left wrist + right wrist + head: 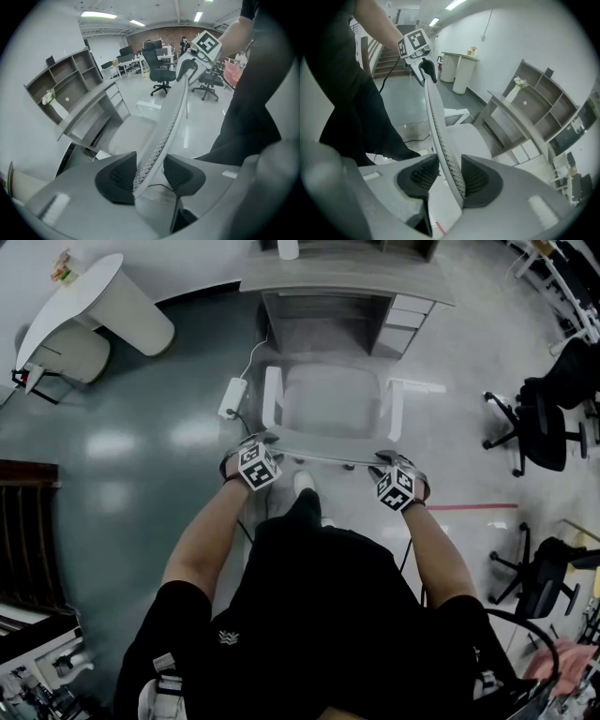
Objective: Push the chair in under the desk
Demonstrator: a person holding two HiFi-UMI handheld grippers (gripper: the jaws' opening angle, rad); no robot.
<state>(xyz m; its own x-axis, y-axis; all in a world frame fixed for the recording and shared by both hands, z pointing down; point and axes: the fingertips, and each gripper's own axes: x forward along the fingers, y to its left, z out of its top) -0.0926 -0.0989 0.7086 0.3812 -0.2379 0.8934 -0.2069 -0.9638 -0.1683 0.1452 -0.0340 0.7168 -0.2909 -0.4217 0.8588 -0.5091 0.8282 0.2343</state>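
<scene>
The white chair (330,401) stands facing the grey desk (347,282), its seat just in front of the desk's knee opening. I hold the top edge of its mesh backrest (323,457) from behind with both grippers. The left gripper (265,439) sits at the backrest's left corner. In the left gripper view the backrest (171,117) runs between the dark pads of the left gripper (150,173), which close on it. The right gripper (386,461) is at the right corner. Its own view shows the right gripper (449,176) clamped on the backrest (436,122).
A white power strip (232,397) with a cable lies on the floor left of the chair. A drawer unit (403,324) stands under the desk's right side. Black office chairs (544,423) stand at the right, a white rounded counter (84,310) at the far left. The person's foot (305,482) is behind the chair.
</scene>
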